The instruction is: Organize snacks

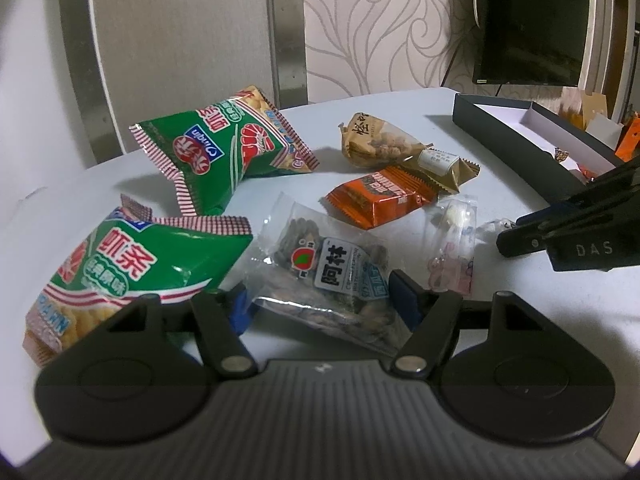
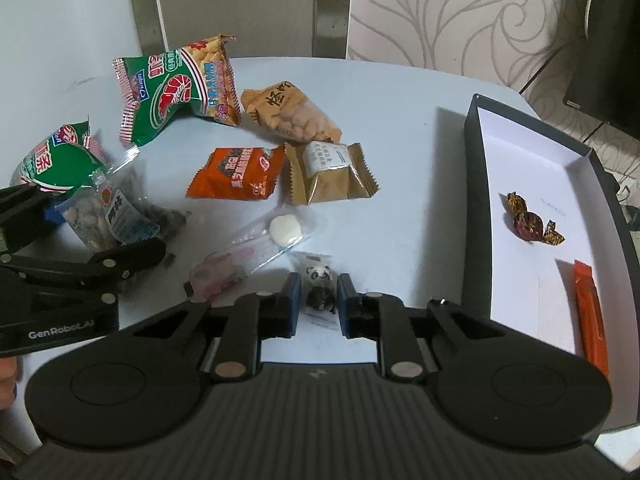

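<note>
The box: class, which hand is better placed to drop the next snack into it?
Probably the right. The right gripper is shut on the panda sweet, beside the box. The left gripper straddles the seed packet, farther away.

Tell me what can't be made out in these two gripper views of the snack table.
- Left gripper, left wrist view: the seed packet sits between its fingers, but the fingers' own bulk hides whether the pads press it.
- Orange packet in the box, right wrist view: its lower end is cut off behind the right gripper.
- Near green prawn-chip bag, left wrist view: its bottom is hidden behind the gripper body.
</note>
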The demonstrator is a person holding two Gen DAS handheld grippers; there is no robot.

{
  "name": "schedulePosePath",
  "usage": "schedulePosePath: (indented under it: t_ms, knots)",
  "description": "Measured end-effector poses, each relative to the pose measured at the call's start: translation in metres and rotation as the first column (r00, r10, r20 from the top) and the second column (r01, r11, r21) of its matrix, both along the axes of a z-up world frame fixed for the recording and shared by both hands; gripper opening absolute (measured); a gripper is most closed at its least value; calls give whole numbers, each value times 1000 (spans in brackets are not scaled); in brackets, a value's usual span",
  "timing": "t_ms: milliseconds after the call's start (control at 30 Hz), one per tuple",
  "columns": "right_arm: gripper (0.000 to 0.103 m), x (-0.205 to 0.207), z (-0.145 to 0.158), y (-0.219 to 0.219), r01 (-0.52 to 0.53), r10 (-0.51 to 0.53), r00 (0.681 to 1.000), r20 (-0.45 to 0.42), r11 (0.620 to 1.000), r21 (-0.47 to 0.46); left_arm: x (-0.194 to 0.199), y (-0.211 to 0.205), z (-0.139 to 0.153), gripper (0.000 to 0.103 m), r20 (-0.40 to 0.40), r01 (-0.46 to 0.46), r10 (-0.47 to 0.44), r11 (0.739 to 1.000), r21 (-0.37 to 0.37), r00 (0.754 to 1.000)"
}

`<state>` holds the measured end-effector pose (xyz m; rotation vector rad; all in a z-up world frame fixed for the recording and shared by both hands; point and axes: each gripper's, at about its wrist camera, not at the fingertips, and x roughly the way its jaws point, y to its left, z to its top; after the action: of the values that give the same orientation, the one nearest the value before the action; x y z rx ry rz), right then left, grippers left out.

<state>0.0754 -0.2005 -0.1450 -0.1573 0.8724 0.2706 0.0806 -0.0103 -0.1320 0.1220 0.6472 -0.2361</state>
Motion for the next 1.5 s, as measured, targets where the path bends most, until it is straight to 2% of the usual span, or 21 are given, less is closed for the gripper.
schedulePosePath:
  t_ms: [233,267,300,400,900,1500]
  knots:
    - [22,-9,3,-4,20,-20,1000,0,1000,13,-1,-1,0,70,1,7,-7,1000,3,1000]
    - [22,-11,3,-6,24,-24,1000,-1,1000,20,-1,-1,1,61,3,15,-15,1000,6,1000]
    - [22,-12,4,-7,28,-28,1000,1,999,25,-2,-2,1,47,-2,38,-38,999,-3,999]
    - [22,-17,7,-8,35,-36,999,5,999,34,-6,-7,2,42,0,42,-42,999,14,999]
    - [22,-32,16,-7,48,-50,999,20,997,68,-7,4,5,29,-19,51,-52,998,-46,998]
    - [22,-47,33,-9,50,-55,997,47,994,97,-9,13,17,25,-9,34,-35,996,-88,999]
